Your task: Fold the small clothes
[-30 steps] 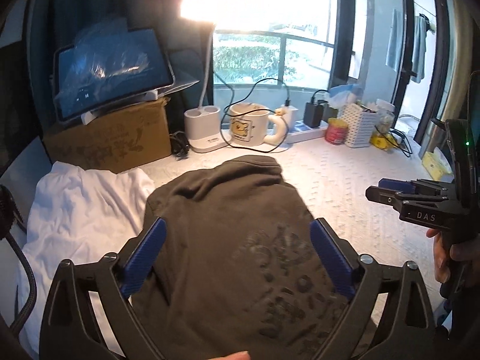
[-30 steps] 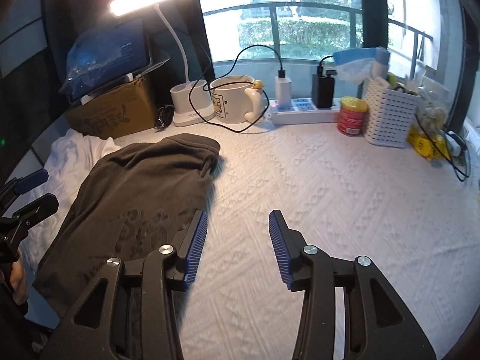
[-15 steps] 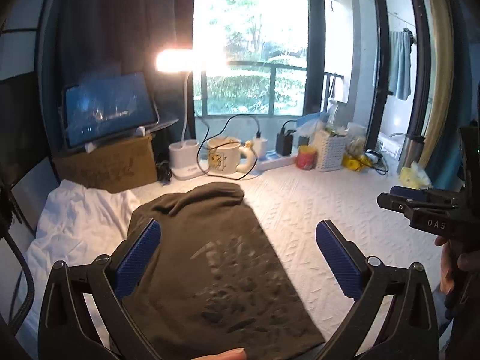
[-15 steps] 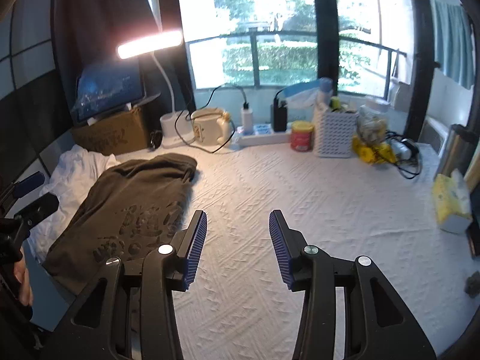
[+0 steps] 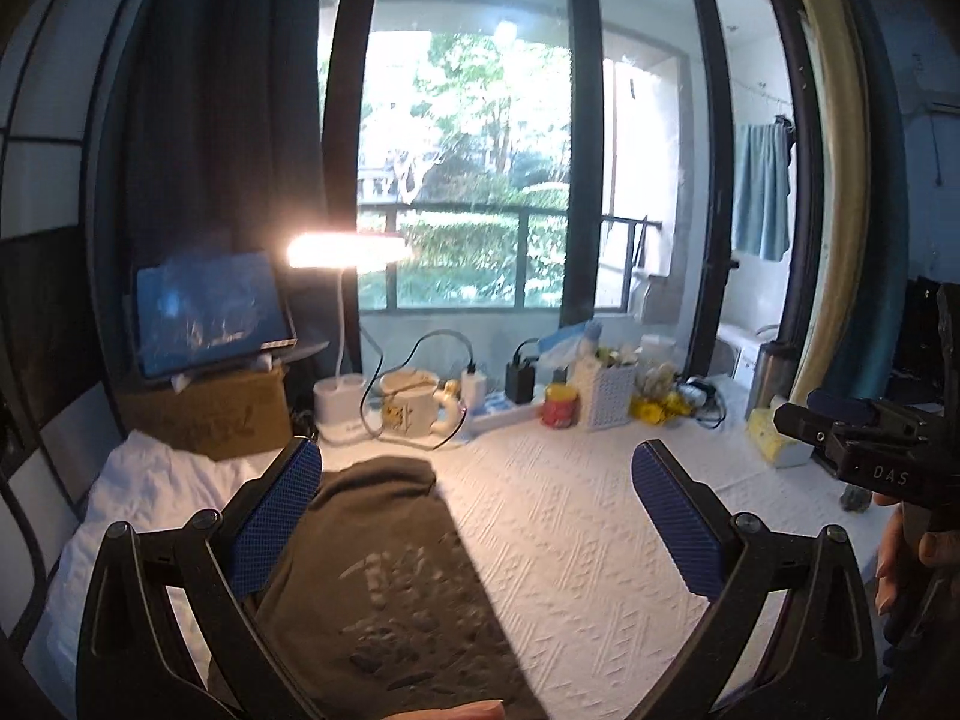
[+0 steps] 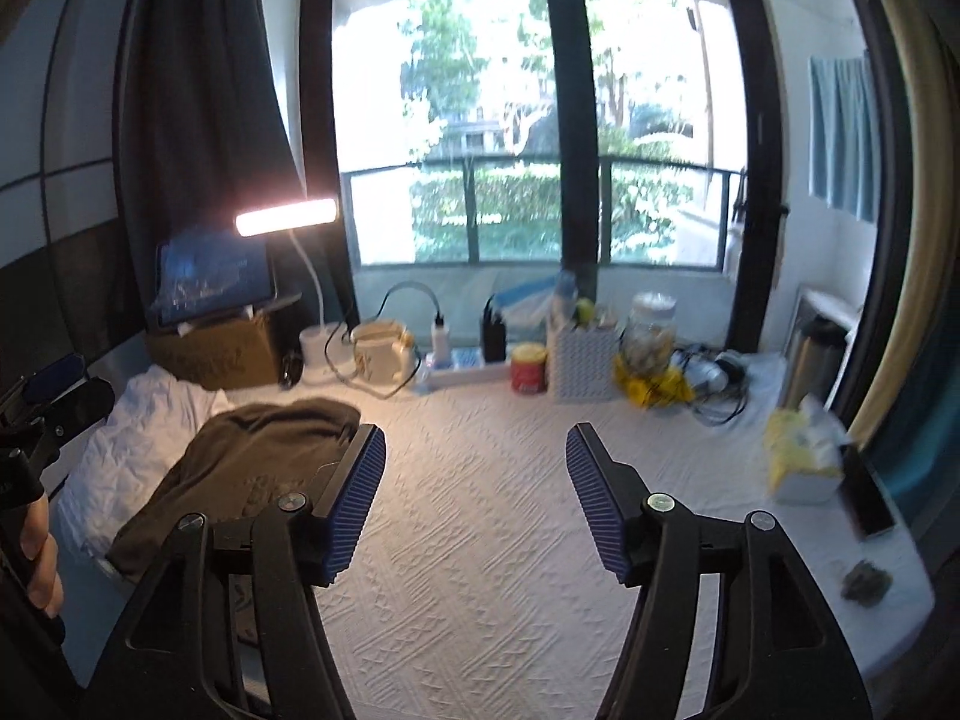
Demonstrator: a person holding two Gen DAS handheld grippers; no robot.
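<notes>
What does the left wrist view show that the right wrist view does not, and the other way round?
Only the left wrist view shows the print on the brown garment clearly. Only the right wrist view shows the phone at the table's right edge and the glass jar. Both show the garment, the white cloth, the lit lamp, the mug and open hand-held grippers.

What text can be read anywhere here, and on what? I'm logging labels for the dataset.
"DAS": on the right tool's black body.
Print on the dark garment: blurred, unreadable.
Printing on the cardboard box: unreadable.
Mug design and red can label: too small.
</notes>
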